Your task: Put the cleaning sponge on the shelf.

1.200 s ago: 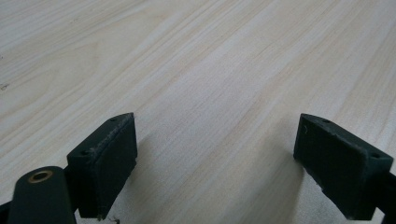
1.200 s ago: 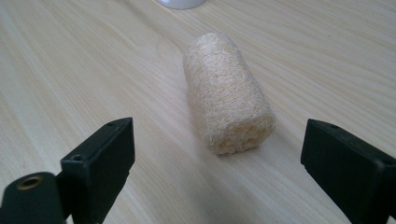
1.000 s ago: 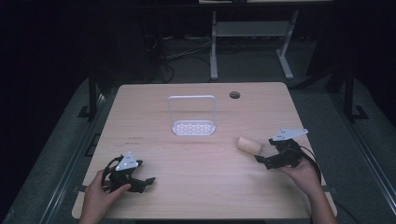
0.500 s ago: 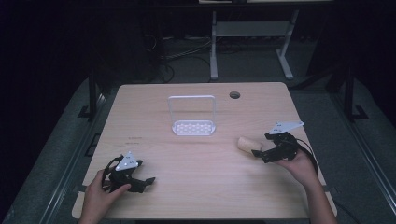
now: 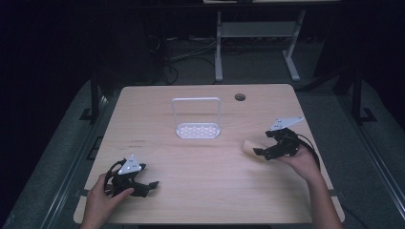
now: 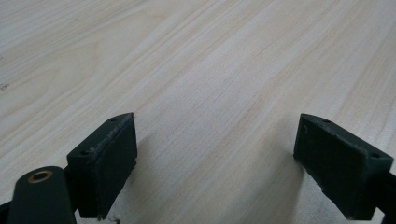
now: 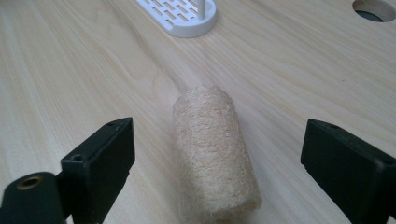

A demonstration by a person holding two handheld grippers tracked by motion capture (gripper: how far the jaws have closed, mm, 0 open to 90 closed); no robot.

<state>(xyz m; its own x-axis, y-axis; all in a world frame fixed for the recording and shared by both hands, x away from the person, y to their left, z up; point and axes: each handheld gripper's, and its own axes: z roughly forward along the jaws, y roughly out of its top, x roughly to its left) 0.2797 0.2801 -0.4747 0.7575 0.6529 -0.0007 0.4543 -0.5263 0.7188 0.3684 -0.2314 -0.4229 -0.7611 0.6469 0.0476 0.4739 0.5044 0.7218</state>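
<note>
The loofah roll (image 7: 215, 154), a tan fibrous cylinder, lies on its side on the counter (image 5: 205, 191), to the right of the white rack (image 5: 197, 118) and nearer the person. In the right claw view it sits between the two black jaws, touching neither, its length running away from the camera toward the rack's perforated base (image 7: 180, 16).

The right claw (image 5: 261, 151) is released, jaws spread wide on either side of the roll. The right hand (image 5: 298, 160) holds it low over the counter, a grey plate on top.

The rack stands upright near the counter's middle, a thin frame rising from its base. A round hole (image 5: 239, 97) lies in the counter right of the rack, toward the far edge.

The left claw (image 5: 152, 184) is released, jaws wide apart over bare wood. The left hand (image 5: 102, 198) holds it well left of the rack, close to the near edge.
</note>
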